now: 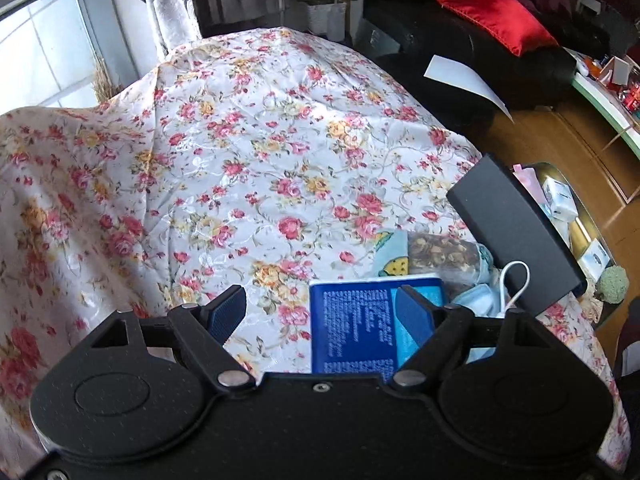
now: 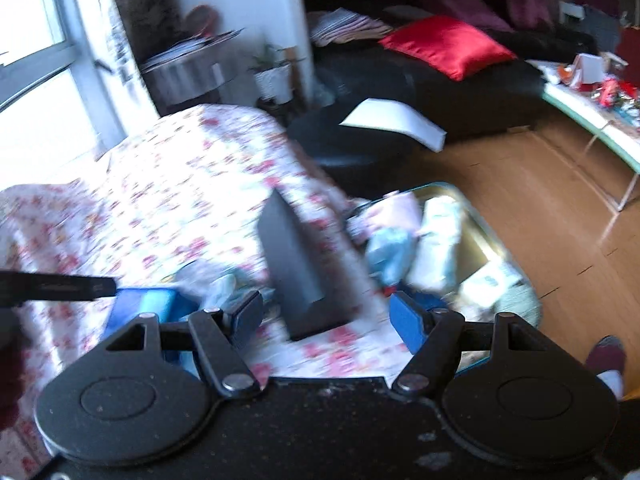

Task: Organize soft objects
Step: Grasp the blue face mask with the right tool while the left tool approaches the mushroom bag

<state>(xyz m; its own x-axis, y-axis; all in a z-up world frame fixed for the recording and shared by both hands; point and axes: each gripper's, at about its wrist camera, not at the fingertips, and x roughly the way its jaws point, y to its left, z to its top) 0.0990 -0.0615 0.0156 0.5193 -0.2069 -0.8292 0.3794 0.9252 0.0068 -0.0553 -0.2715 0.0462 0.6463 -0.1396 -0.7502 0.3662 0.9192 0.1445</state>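
1. Left tool (image 1: pixel 318 314): jaws apart, nothing pressed between the pads. It hangs low over the floral cloth (image 1: pixel 248 152) on the worktop, with the blue tissue pack (image 1: pixel 356 328) lying under its right finger. Risk: if it closes from here, one pad lands on top of the pack instead of beside it and shoves it along the slick cloth.

2. Right tool (image 2: pixel 326 316): jaws also apart and empty. This view is badly smeared, so contact is hard to judge. A dark flat box (image 2: pixel 308 268) stands tilted right in front of its gap. Risk: a blind move forward knocks the box over onto the soft things behind it.

3. Soft things sit in a loose heap near the worktop's right edge: a blue face mask (image 1: pixel 480 298) with a white ear loop (image 1: pixel 516 280), a patterned light-blue cloth (image 1: pixel 390 256), and a clear bag of something brown (image 1: pixel 444 256). Risk: the ear loop snags on a finger and drags the mask out with whatever gets picked.

4. A metal tin (image 2: pixel 492 236) holding white packets lies beyond the box, at or past the worktop edge; I cannot tell what it rests on. Risk: a nudge from either tool could tip it to the wooden floor (image 2: pixel 520 184).

5. The left tool's finger shows in the right view (image 2: pixel 56 286), near the tissue pack. Risk: both tools working the same small heap could collide.

6. The cloth is wrinkled and glossy. Risk: a pad catching a fold pulls the whole cover and shifts everything on it.
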